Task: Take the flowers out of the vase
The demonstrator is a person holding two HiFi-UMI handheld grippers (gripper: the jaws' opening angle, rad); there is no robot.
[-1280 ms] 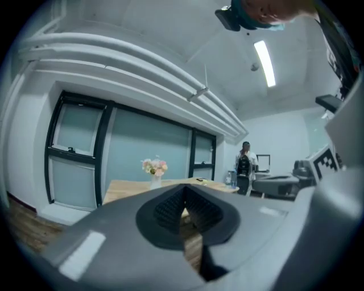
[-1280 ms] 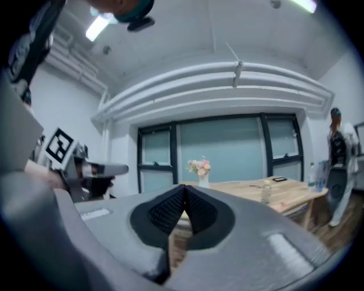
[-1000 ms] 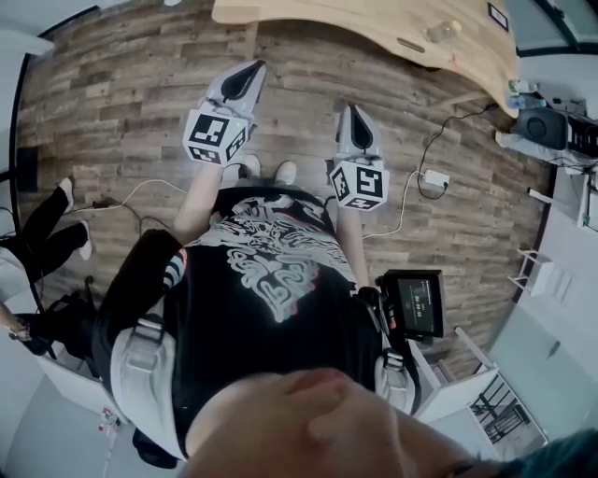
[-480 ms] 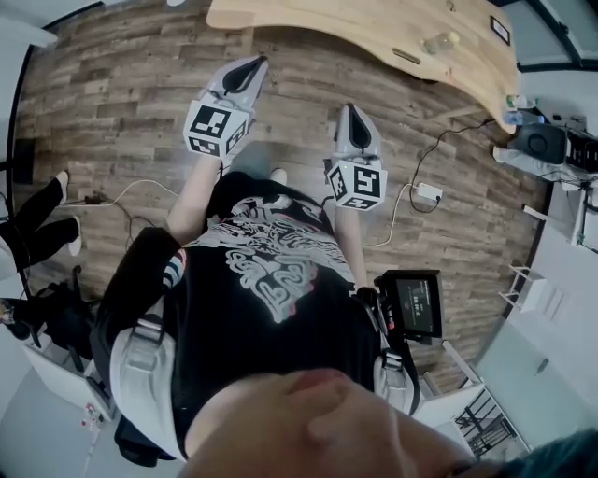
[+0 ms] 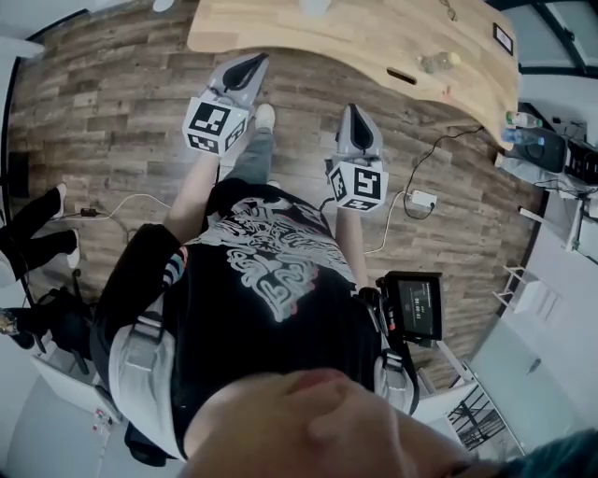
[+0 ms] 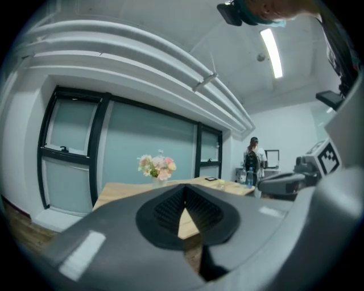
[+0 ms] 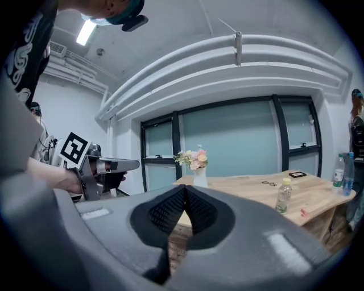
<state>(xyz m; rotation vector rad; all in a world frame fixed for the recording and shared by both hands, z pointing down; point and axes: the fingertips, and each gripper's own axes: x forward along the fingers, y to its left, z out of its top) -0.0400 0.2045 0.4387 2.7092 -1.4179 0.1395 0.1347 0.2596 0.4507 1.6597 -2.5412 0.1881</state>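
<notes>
Pink and white flowers (image 7: pixel 192 159) stand in a white vase (image 7: pixel 199 178) on a light wooden table (image 7: pixel 244 196). In the left gripper view the flowers (image 6: pixel 156 165) show far off, above my jaws. Both grippers are well short of the table and point roughly level at it. My left gripper (image 5: pixel 249 69) is shut with nothing in it, its pads meeting (image 6: pixel 183 196). My right gripper (image 5: pixel 356 119) is also shut and empty (image 7: pixel 185 196). In the head view only the vase's base (image 5: pixel 315 6) peeks in at the top edge.
On the table are a small plastic bottle (image 7: pixel 282 195), glasses (image 7: pixel 267 183) and a black object (image 7: pixel 297 174). Wooden floor (image 5: pixel 121 103) lies between me and the table, with cables and a power strip (image 5: pixel 420 199) at right. A person (image 6: pixel 252 159) stands in the background.
The table has come nearer in the head view and shows more of its top. Both grippers travelled forward with me, side by side, still shut.
</notes>
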